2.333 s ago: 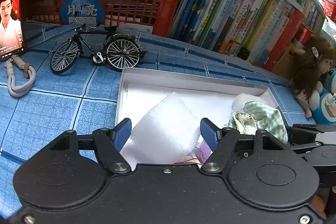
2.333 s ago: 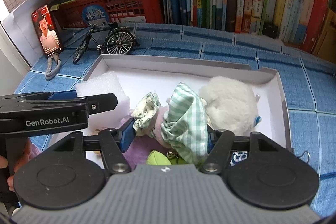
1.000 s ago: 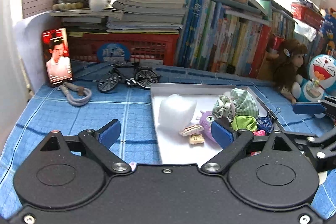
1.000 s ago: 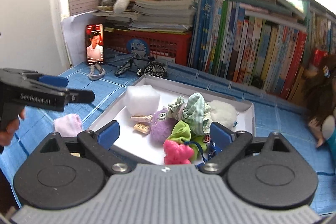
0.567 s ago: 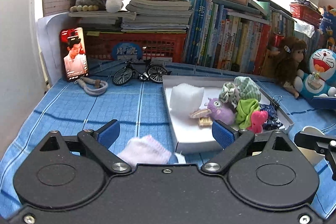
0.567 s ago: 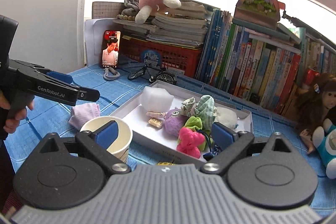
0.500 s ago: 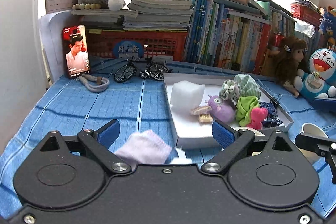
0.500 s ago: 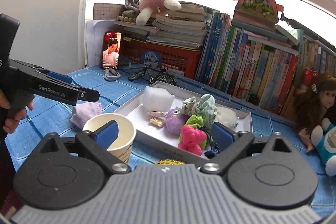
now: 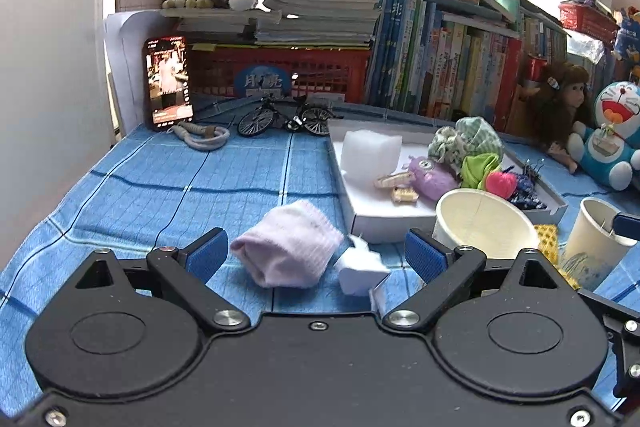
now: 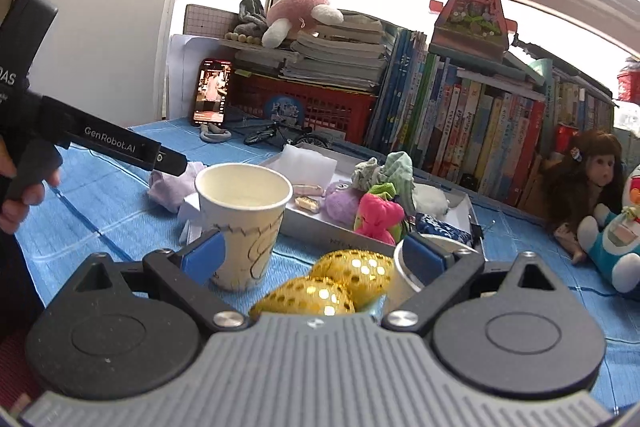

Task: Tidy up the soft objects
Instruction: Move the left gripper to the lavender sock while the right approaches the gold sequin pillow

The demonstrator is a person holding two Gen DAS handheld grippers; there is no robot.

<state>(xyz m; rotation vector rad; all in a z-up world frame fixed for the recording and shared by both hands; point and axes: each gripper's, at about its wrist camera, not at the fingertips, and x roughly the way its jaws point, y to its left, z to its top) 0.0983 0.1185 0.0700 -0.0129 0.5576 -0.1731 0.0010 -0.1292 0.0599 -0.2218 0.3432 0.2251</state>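
Soft toys fill one white tray (image 9: 384,223) on the blue cloth (image 9: 160,187); one rolled pink sock (image 9: 286,247) lies beside it, near two paper cups (image 10: 244,223). Your left gripper (image 9: 316,255) and right gripper (image 10: 316,259) both gape wide, holding nothing.

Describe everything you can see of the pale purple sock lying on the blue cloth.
The sock is a pale lilac knit, fading to whitish at its upper edge, soft and fuzzy-looking. It is folded or rolled into a loose bundle and lies flat on the blue checked tablecloth, outside the white tray and just left of it. A small white foam scrap sits against its right side. It lies ahead of the left gripper, whose jaws stand open and do not touch it.
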